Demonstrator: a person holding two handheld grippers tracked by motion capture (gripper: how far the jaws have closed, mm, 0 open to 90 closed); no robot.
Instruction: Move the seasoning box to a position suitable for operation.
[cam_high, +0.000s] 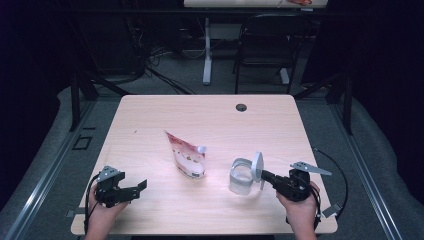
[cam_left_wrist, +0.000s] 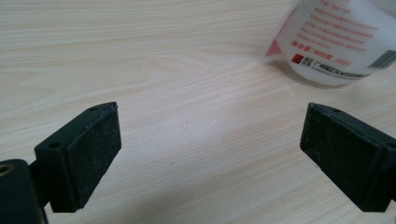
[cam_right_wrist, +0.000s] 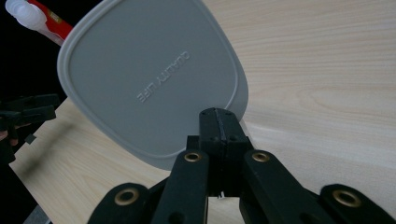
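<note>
Nearest the front edge of the pale wooden table (cam_high: 150, 110), the left gripper (cam_high: 131, 190) sits by the front left corner with its jaws spread wide and nothing between the pads (cam_left_wrist: 88, 154), just bare wood. Over toward the front right corner, the right gripper (cam_high: 265, 176) is clamped tight on the rim of a flat grey rounded-square plastic lid (cam_right_wrist: 149, 79), holding it up on edge, tilted, right above the clear square plastic container (cam_high: 242, 177) it belongs to; the lid's lower edge sits just beside the container's right wall, though contact is hard to call. That lid looks light and fairly stiff, smooth enough to slip, so the pinch on the rim is the sensible hold, and it reads as a firm one. The container looks light too, likely to skate on the wood if nudged, best steadied by a side wall. Farther in, near the middle of the table, stands a red-and-white soft spouted refill pouch (cam_high: 187, 156), leaning slightly, white cap (cam_high: 201, 149) at its top. It will be floppy and squashy, top-heavy when lifted, so take it by the neck under the cap or across the upper seam. It stands ahead and to the right of the open left gripper, well apart, its base showing at the upper right in the left gripper view.
</note>
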